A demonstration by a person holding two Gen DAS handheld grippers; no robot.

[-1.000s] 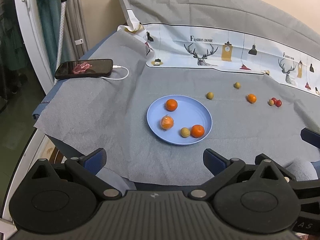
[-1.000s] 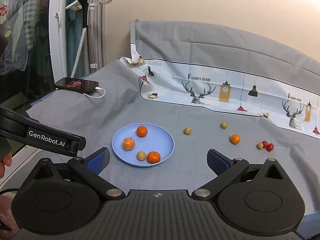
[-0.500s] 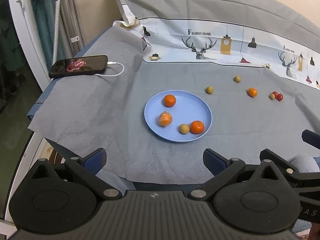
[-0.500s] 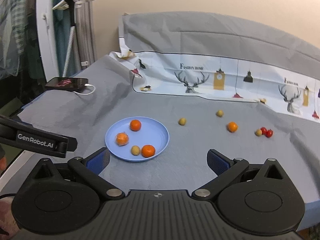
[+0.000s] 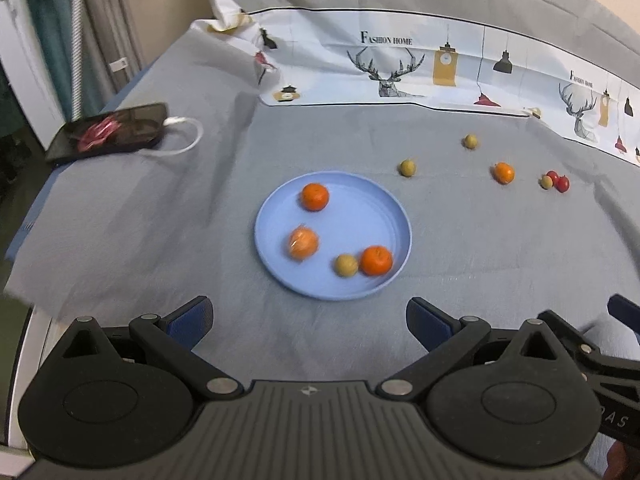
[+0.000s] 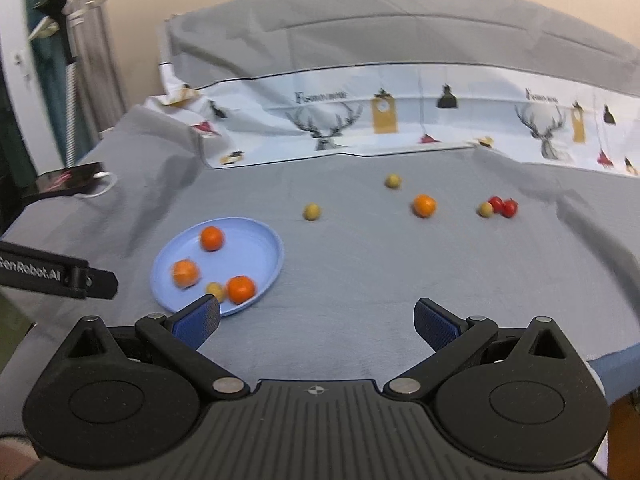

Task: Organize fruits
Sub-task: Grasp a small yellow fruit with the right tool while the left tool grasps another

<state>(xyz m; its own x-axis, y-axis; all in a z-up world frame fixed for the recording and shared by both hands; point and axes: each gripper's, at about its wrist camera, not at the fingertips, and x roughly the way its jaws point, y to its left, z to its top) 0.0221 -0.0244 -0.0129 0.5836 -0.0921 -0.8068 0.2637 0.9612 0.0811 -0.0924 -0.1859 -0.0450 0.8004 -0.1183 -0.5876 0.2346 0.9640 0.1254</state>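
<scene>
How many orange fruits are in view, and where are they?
4. Three sit on the blue plate: one at the far side, one at the left, one at the near right. The fourth lies on the grey cloth beyond. None appear hidden.

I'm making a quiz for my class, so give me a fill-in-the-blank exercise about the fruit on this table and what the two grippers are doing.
1. The blue plate holds ____ pieces of fruit.
2. The two red fruits lie on the grey cloth touching a small ____ fruit.
3. The left gripper and right gripper both have their jaws ____ and hold nothing.
4. The phone has a ____ cable plugged in.

Missing words: four; yellow-green; open; white
</scene>
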